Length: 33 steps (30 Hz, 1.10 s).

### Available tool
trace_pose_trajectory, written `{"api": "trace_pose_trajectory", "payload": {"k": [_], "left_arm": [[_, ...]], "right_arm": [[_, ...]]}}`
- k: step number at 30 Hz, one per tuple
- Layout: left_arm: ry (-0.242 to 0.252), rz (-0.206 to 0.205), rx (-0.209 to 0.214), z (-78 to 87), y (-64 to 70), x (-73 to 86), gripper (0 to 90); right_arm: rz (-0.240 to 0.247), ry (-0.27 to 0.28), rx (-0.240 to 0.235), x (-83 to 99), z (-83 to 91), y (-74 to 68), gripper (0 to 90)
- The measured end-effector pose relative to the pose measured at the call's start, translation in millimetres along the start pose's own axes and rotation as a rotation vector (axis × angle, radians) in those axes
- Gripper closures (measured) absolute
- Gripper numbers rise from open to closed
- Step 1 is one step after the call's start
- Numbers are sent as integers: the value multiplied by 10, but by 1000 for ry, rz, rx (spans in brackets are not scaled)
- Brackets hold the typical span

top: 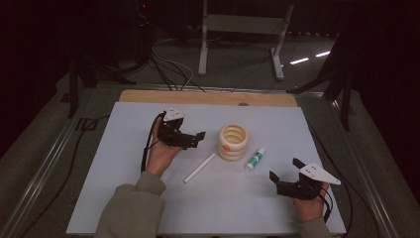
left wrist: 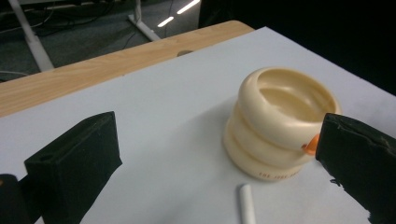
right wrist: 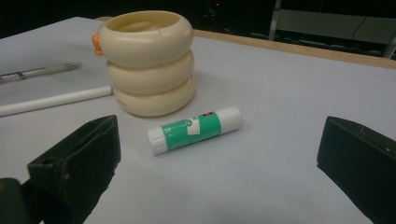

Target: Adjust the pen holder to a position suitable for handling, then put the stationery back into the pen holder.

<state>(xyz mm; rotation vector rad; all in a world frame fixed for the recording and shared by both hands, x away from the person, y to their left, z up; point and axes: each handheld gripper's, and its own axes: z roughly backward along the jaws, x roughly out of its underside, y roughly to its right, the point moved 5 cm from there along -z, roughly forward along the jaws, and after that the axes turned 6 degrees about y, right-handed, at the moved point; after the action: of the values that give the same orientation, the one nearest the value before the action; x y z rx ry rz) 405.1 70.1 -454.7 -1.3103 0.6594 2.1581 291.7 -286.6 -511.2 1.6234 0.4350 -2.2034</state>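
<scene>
- A cream ringed holder is seen at the centre of the tabletop.
- A glue stick is laid just right of it, a white stick lower left.
- The left gripper is held left of centre, fingers spread, empty.
- The right gripper is held lower right, fingers parted, empty.

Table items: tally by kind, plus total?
Cream ribbed holder: 1
Green-and-white glue stick: 1
White stick: 1
Clear pen, seen in the right gripper view: 1
Handheld grippers, left and right, both open: 2
Total: 6
</scene>
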Motion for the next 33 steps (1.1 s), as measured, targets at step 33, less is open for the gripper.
{"api": "trace_pose_trajectory", "payload": {"k": [33], "left_arm": [[-32,39,-57,330,-320,329,2]], "right_arm": [[-5,-1,1,0,-9,-1,0]]}}
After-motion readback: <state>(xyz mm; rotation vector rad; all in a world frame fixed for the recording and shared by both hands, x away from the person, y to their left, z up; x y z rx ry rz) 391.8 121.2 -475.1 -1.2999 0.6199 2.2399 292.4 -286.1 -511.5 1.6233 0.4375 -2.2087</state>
